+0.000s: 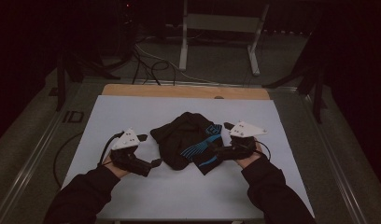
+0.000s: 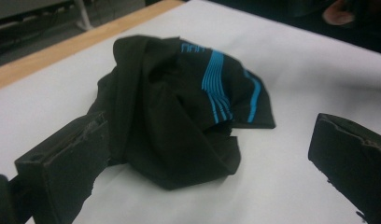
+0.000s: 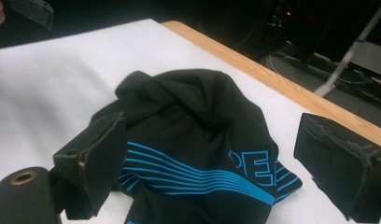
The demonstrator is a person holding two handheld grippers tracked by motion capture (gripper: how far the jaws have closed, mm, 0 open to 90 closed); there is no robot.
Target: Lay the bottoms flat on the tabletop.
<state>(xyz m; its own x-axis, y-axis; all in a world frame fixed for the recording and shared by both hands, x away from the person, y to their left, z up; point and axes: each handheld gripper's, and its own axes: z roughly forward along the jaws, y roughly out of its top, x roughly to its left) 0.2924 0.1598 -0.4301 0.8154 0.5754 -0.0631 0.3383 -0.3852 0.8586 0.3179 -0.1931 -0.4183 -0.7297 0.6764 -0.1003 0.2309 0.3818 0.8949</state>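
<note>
A white table (image 1: 132, 112) with a wooden far edge carries a crumpled black garment (image 1: 188, 140) with blue stripes, lying between the two grippers. Both forearms in dark sleeves reach in from the near side, hands low over the tabletop. The left gripper (image 1: 151, 150) points toward the garment's left side, its jaws spread wide; in the left gripper view the cloth (image 2: 179, 107) lies just ahead of them, one jaw overlapping its edge, contact unclear. The right gripper (image 1: 216, 138) meets the garment's right side, jaws also wide apart and straddling the striped part (image 3: 198, 154), pinching nothing.
</note>
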